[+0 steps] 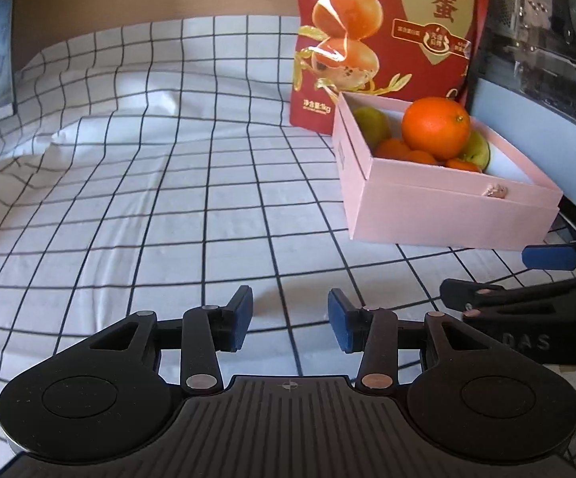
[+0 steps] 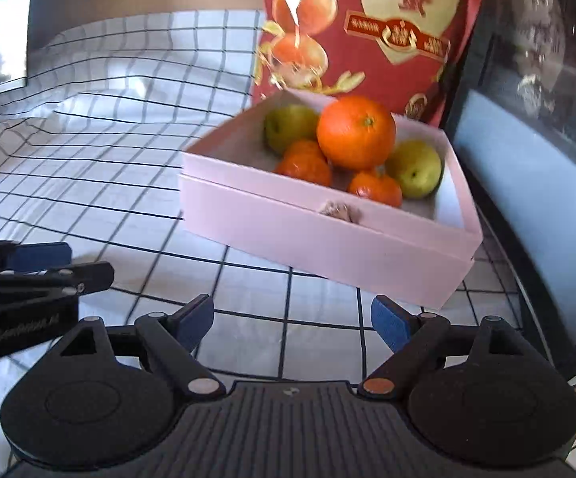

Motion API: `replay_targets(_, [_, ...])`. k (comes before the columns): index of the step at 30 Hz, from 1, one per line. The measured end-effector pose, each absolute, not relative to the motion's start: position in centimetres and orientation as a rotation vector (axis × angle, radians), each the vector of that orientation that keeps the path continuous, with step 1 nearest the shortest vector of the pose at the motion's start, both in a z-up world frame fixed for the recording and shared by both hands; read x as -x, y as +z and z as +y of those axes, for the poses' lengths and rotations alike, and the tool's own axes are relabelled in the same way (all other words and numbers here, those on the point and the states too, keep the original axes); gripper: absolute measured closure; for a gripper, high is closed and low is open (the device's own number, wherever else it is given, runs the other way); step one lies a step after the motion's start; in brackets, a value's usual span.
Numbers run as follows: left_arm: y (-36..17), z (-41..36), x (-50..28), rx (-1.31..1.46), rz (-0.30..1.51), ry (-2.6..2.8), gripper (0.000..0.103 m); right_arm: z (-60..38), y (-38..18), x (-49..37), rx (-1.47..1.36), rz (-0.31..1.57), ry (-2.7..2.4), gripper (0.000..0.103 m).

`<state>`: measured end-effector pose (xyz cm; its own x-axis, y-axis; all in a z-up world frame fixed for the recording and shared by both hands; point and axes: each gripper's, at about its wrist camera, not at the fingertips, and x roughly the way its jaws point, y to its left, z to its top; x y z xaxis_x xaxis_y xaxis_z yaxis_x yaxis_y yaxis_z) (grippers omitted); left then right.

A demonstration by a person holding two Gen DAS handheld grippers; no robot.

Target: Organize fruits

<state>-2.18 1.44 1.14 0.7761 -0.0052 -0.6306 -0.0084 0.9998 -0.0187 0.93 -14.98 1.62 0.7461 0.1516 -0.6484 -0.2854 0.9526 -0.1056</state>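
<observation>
1. Left gripper [image 1: 290, 324] parted partway, nothing between the pads – pink box [image 1: 443, 215] off at two o'clock, well apart.
2. Right gripper [image 2: 292, 324] spread wide, empty – same box near, at twelve o'clock.
3. Inside the box: large orange [image 2: 355, 131] atop small tangerines [image 2: 304, 163], green pears [image 2: 415, 169] at eleven and three o'clock of the orange.

Home: checked tablecloth [image 1: 168, 199], snack bag [image 1: 391, 32].

Your box [image 2: 328, 247] sits on the tablecloth [image 1: 168, 199], right side. Inside: large orange [image 2: 355, 131] atop tangerines [image 2: 304, 163], pears [image 2: 415, 173] flanking. Snack bag [image 1: 391, 32] stands directly behind it.
</observation>
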Motion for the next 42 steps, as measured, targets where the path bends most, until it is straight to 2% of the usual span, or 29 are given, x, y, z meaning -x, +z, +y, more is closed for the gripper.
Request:
replay_targets(2, [0.9,0.9,2.0,-0.008,0.666,0.009,0.055,-15.1,1.2,-1.6,0.188,0.707,0.231,0.016])
replay_targets(5, [0.7,0.6,1.8,-0.014,0.652,0.022,0.055,-15.2,0.7,-2.3,0.175,0.715,0.175,0.000])
replay_targets(11, [0.7,0.5,1.7,-0.017,0.652,0.027,0.054,-17.1,-0.1,-2.5,0.063,0.704,0.187,0.000])
replay_targets(42, [0.6,0.5,1.3,-0.002,0.653,0.025,0.054,-17.0,-0.5,-2.5,0.059,0.669,0.174,0.000])
